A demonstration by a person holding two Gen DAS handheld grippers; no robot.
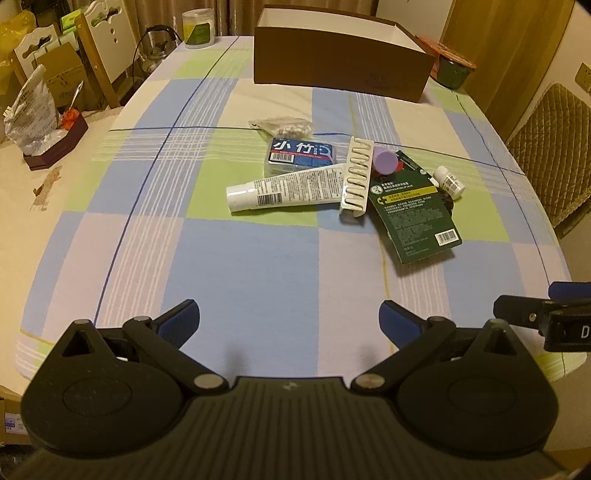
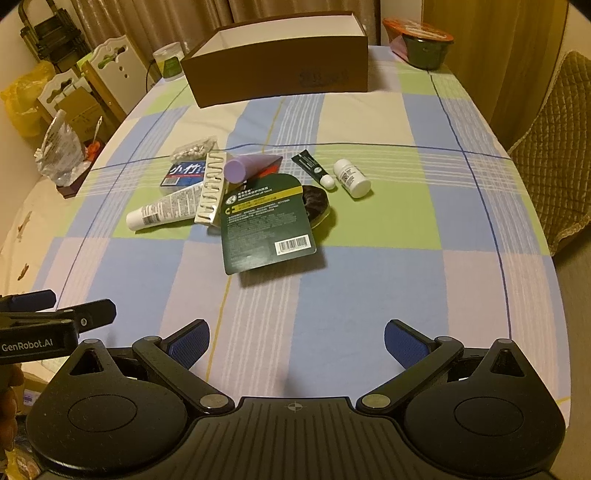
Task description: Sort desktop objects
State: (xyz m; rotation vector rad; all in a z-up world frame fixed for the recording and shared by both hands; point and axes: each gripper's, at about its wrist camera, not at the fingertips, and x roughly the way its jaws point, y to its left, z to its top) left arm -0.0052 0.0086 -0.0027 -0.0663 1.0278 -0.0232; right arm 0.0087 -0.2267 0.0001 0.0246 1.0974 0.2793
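Observation:
A heap of small items lies mid-table: a white tube (image 1: 288, 189) (image 2: 166, 208), a blue floss box (image 1: 301, 152) (image 2: 183, 173), a white blister strip (image 1: 356, 176) (image 2: 211, 194), a purple tube (image 1: 385, 161) (image 2: 251, 167), a dark green card pack (image 1: 413, 218) (image 2: 267, 225), a white bottle (image 1: 448, 181) (image 2: 351, 177), a small dark tube (image 2: 312, 168) and a bag of white beads (image 1: 282, 126) (image 2: 194, 148). An open brown box (image 1: 343, 66) (image 2: 280, 74) stands behind. My left gripper (image 1: 289, 323) and right gripper (image 2: 296, 343) hover open and empty near the front edge.
A checked cloth (image 1: 240, 258) covers the table. A dark bowl with an orange lid (image 1: 452, 64) (image 2: 424, 42) sits at the back right, a white jar (image 1: 198, 27) at the back left. Chairs stand on the left (image 1: 107, 48) and the right (image 2: 554, 147).

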